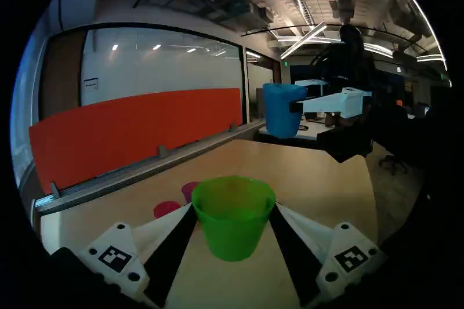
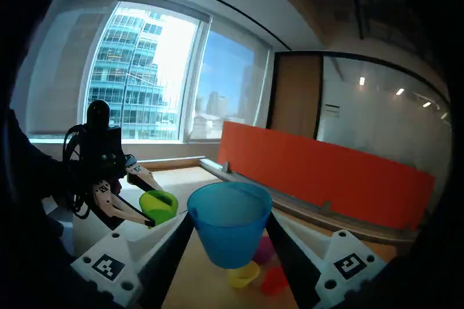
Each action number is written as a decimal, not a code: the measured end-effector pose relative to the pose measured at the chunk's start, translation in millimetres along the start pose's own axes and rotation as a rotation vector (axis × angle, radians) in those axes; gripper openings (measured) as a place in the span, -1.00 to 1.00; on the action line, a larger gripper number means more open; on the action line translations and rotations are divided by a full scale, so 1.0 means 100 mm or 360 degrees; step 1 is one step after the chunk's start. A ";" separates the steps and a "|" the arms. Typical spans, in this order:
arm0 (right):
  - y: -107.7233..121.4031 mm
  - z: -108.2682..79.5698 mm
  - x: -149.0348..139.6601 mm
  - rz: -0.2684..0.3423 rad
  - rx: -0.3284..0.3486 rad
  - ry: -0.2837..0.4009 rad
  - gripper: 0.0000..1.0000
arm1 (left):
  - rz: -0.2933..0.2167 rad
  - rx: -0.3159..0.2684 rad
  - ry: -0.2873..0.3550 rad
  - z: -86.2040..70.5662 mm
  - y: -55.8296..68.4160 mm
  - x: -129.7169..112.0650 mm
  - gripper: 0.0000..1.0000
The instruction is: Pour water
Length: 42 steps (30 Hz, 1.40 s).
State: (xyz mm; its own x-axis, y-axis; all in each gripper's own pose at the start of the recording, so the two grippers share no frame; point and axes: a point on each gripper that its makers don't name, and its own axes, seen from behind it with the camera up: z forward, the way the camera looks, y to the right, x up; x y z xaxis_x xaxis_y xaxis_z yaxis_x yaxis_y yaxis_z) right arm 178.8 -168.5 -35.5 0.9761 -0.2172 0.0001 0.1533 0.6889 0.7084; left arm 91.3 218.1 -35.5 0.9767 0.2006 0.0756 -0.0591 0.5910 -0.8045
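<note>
Since they're probably light and squishy, my left gripper clamps the green plastic cup near the rim, right gripper the blue plastic cup.

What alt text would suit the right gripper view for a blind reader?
The right gripper holds a translucent blue plastic cup upright above a wooden table. Farther left, the left gripper holds a lime-green plastic cup; a bright window and an orange partition stand behind.

We see bright daylight glaring through the window; ceiling strip lights barely lift the dim office, and edges curve.
</note>
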 end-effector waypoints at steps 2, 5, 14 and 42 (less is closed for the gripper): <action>-0.02 0.01 -0.06 -0.0008 0.0013 -0.0016 0.78 | 0.0007 0.0005 -0.0022 0.01 -0.01 -0.03 0.70; -0.06 0.03 -0.17 -0.0006 0.0036 -0.0043 0.78 | 0.0013 0.0004 -0.0053 0.03 -0.02 -0.08 0.71; -0.11 0.08 -0.35 0.0067 0.0099 -0.0082 0.78 | 0.0026 -0.0010 -0.0182 0.09 -0.03 -0.30 0.70; -0.22 0.19 -1.08 0.0139 0.0260 -0.0317 0.79 | 0.0012 -0.0082 -0.0477 0.23 -0.02 -0.91 0.70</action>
State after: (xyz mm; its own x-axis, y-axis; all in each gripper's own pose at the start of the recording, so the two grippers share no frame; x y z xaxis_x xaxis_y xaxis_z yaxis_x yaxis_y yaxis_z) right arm 67.4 -173.6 -38.1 0.9326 -0.3045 0.1938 0.0268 0.5938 0.8042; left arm -1.9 217.1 -27.2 0.8715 0.4309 0.2339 -0.0480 0.5497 -0.8340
